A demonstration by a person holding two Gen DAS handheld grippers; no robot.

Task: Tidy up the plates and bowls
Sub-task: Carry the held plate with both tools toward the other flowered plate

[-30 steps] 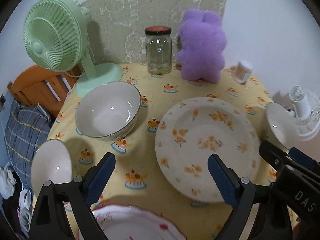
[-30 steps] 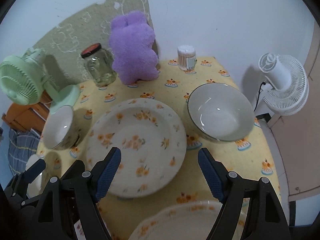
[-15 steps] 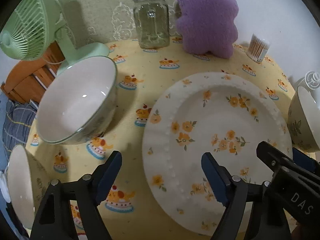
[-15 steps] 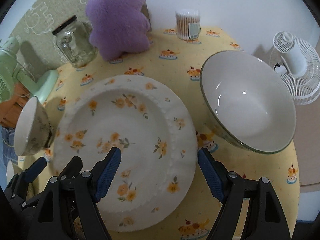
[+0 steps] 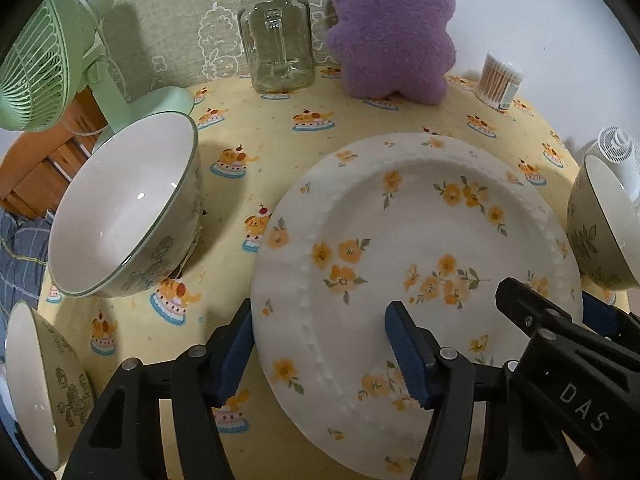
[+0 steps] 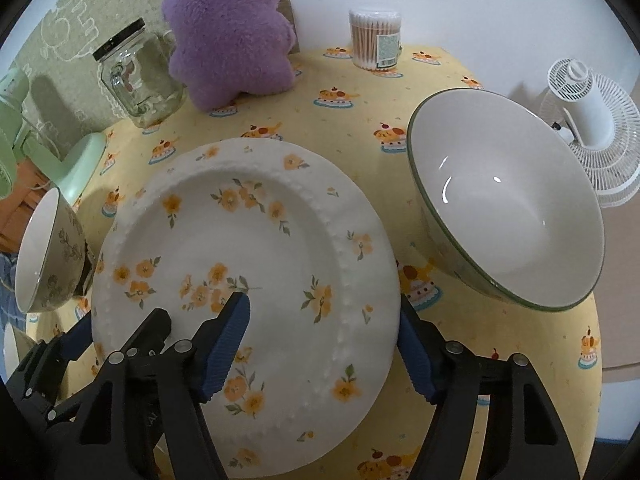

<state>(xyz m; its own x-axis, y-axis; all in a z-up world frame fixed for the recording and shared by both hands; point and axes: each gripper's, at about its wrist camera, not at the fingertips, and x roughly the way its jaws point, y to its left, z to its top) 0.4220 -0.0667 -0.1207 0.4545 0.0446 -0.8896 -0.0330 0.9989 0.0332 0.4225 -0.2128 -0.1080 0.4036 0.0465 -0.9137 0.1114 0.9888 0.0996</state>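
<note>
**Both grippers straddle the floral plate's rim**

At far left stands a green fan (image 5: 38,64), with a small patterned bowl (image 5: 36,392) at the near left edge and a green-rimmed bowl (image 5: 120,208) beside it on the yellow tablecloth (image 5: 240,128). The left gripper (image 5: 320,356) has its fingers apart and closing, one blue pad outside the left rim of the floral plate (image 5: 420,248), the other over its inner face; whether either pad presses on it cannot be told. The plate lies at the table's middle. Behind it stand a glass jar (image 5: 276,40), a purple plush (image 5: 392,28) and a cotton swab tub (image 6: 376,38). The right gripper (image 6: 324,344) likewise spans the plate's right rim, fingers apart and closing. Further right sit another green-rimmed bowl (image 6: 508,208) and a white fan (image 6: 592,128).
</note>
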